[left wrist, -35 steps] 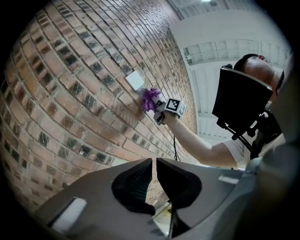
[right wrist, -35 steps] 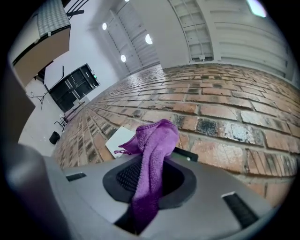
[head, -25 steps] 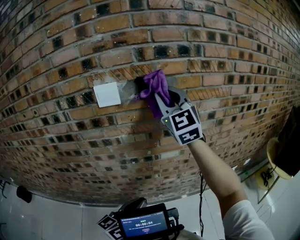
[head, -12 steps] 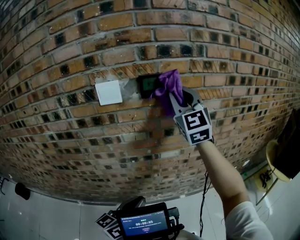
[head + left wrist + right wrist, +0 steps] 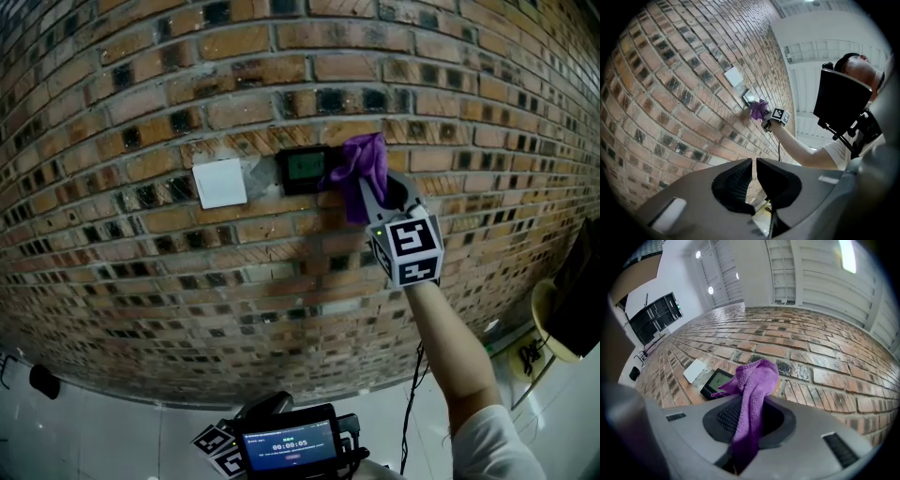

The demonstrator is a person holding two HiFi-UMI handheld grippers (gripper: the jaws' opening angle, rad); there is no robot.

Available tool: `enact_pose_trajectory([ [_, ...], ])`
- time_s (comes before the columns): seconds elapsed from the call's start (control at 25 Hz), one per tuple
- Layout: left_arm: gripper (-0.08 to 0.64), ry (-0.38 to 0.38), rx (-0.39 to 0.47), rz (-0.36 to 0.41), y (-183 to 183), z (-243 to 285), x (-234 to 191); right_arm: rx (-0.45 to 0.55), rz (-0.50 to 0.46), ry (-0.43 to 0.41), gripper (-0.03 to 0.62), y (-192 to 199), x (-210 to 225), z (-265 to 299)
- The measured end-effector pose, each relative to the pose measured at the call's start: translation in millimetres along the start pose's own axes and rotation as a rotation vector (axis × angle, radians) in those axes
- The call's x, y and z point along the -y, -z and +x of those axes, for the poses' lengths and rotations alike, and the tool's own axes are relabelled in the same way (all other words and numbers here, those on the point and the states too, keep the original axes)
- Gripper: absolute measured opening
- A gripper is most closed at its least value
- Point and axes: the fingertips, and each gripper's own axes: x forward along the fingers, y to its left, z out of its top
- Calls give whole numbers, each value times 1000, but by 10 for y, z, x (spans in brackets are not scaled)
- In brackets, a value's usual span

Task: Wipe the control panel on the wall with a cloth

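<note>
While the right gripper (image 5: pixel 368 192) clamps the purple cloth (image 5: pixel 360 161), the cloth meets the control panel (image 5: pixel 305 169) at its right edge.
Panel: on brick wall (image 5: pixel 281 281), beside white plate (image 5: pixel 219 184). Left gripper (image 5: pixel 753 174): jaws closed, empty.

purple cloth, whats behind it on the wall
Brick wall mostly; the cloth, held in the right gripper, overlaps the right edge of the control panel. Its green display shows; the bricks directly behind are covered.

cloth (image 5: pixel 360 165) | slid right | control panel (image 5: pixel 306 169) now uncovered, apparently fully
</note>
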Motion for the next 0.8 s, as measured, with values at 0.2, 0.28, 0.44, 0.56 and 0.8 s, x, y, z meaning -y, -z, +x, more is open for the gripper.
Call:
enact_pose_trajectory([
  [0.2,32,-6,1,3,-8,-45,-11,41,15,-21,80,-171,-150,25],
  [0.28,32,-12,4,5,-25,-70,-17,58,17,-44,80,-254,-276,65],
  [0.44,32,-27,13,9,-47,-130,-42,85,29,-100,80,-397,-609,187],
  [0.56,32,-32,20,11,-60,-169,-54,95,43,-148,80,-482,-904,286],
  [0.8,32,-54,31,7,-96,-262,-82,123,65,-245,80,-708,-1484,492],
])
